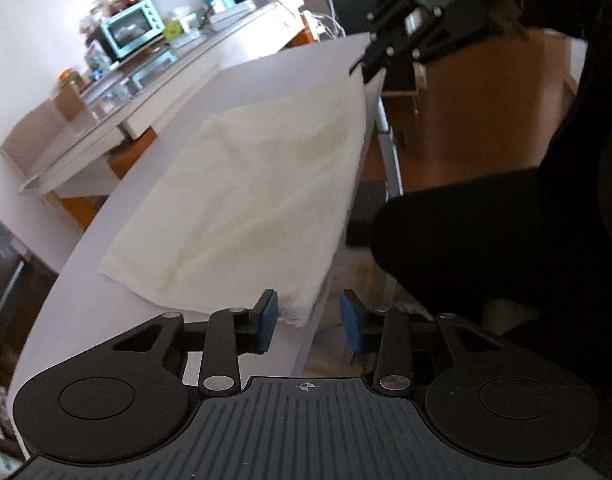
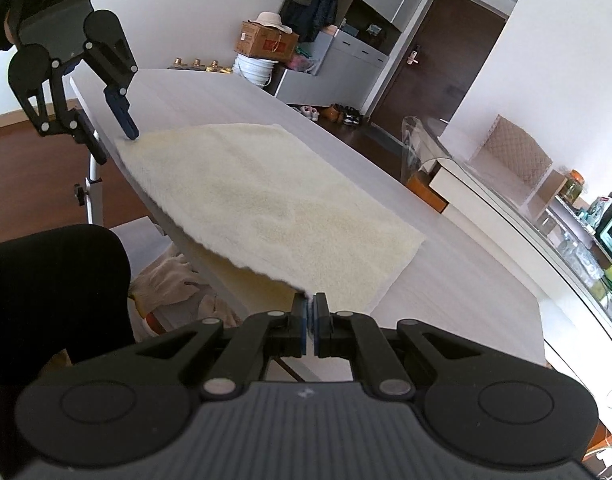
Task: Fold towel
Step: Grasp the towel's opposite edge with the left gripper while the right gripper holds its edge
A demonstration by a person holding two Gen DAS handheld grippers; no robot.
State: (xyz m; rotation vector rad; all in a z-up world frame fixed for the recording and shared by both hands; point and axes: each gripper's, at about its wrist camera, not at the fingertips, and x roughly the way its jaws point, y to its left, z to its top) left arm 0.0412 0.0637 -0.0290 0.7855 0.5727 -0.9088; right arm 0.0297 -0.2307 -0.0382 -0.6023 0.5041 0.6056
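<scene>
The towel (image 1: 249, 196) is soft, light and limp, so hold its corners: your right tool (image 2: 310, 312) already pinches the corner at the bottom centre, while your left tool (image 1: 308, 318) stands half open around the other near corner at the desk (image 1: 105, 312) edge.

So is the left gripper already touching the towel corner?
Cannot tell. In the left wrist view the towel corner sits between the left gripper pads, near one; no contact or gap shows plainly.

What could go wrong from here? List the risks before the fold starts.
1. The left gripper stands open around the towel corner with no pad pressing; lifting now would probably leave that corner behind.
2. The right gripper pinches only the very tip of its corner, so it may slip out.
3. The towel overhangs the table edge; a dropped corner could slide toward the floor.
</scene>
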